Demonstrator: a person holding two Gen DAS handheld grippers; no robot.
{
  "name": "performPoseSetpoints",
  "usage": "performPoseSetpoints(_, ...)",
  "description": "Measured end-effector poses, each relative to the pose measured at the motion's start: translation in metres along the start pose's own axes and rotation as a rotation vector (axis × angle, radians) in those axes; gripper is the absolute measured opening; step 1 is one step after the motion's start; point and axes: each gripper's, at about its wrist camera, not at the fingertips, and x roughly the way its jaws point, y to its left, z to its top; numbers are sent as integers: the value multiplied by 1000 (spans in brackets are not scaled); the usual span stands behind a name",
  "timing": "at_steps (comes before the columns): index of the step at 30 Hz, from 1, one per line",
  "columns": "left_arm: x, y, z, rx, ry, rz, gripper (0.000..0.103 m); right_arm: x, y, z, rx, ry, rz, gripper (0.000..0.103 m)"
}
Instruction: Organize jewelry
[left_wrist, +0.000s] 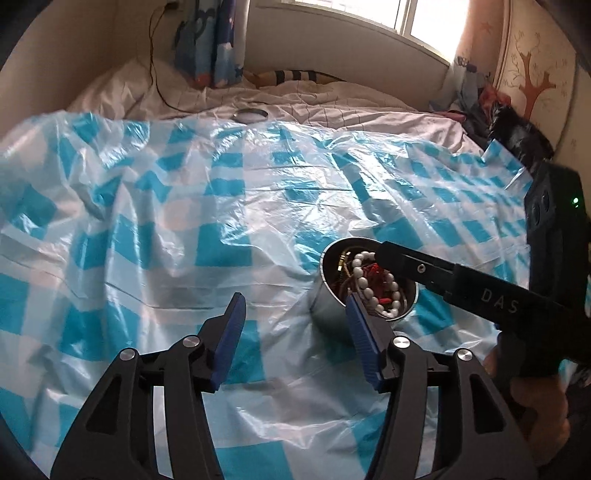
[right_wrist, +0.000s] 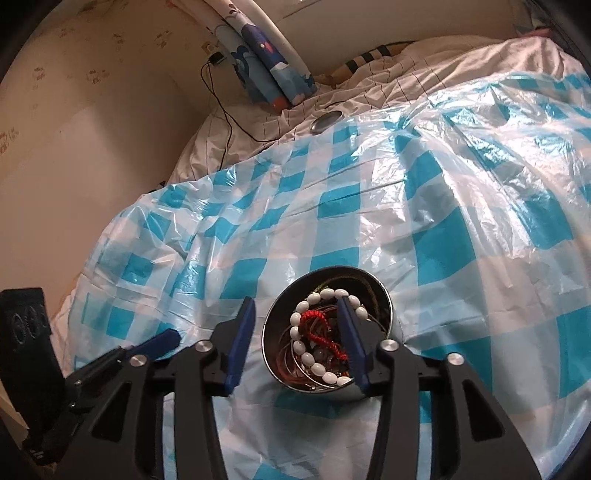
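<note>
Left gripper (left_wrist: 293, 308) and right gripper (right_wrist: 297, 312): jaws apart.

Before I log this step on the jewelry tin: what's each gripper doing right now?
Left gripper: open, holding nothing.
Right gripper: open, holding nothing, over the tin.

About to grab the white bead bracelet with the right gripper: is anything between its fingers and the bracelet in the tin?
Nothing visible blocks it. The tin is uncovered, and the white bead bracelet lies on top of the tangled jewelry. The right gripper is open just above it, empty. The left gripper stands open beside the tin.
</note>
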Motion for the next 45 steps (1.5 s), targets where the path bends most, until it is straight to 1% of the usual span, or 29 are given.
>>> performPoseSetpoints(3,-2,0,1,5,-9,12,56,0,3,-1,-23,-2,-19,48)
performPoseSetpoints(5,-4,0,2,14,-16,27,58,-1,5,-1,-37,-9,-32,56)
performPoseSetpoints(8,-6,-4,1,28,-23,42,60,-2,8,-2,-60,-15,-48,56)
performPoseSetpoints(10,-6,-6,1,37,-27,50,63,-3,10,-3,-74,-22,-62,60)
performPoseSetpoints(15,-8,-8,1,55,-35,68,67,-5,13,-4,-101,-32,-91,62)
performPoseSetpoints(17,-8,-9,0,59,-36,75,69,-5,14,-4,-107,-37,-103,69)
performPoseSetpoints(21,-9,-10,-1,72,-40,90,74,-6,14,-5,-119,-43,-130,71)
performPoseSetpoints(25,-10,-13,-2,87,-46,105,77,-4,11,-6,-111,-35,-149,73)
performPoseSetpoints(33,-13,-15,-3,97,-54,108,79,-3,9,-6,-99,-27,-166,75)
performPoseSetpoints(35,-13,-16,-3,99,-52,107,80,-4,8,-7,-97,-27,-181,78)
performPoseSetpoints(37,-12,-17,-3,101,-46,103,82,-7,6,-9,-88,-23,-215,80)
performPoseSetpoints(41,-8,-16,-6,79,-11,69,84,-18,-3,-16,-39,-9,-280,82)
performPoseSetpoints(45,-6,-16,-11,80,9,73,88,-36,-8,-31,9,-2,-324,85)
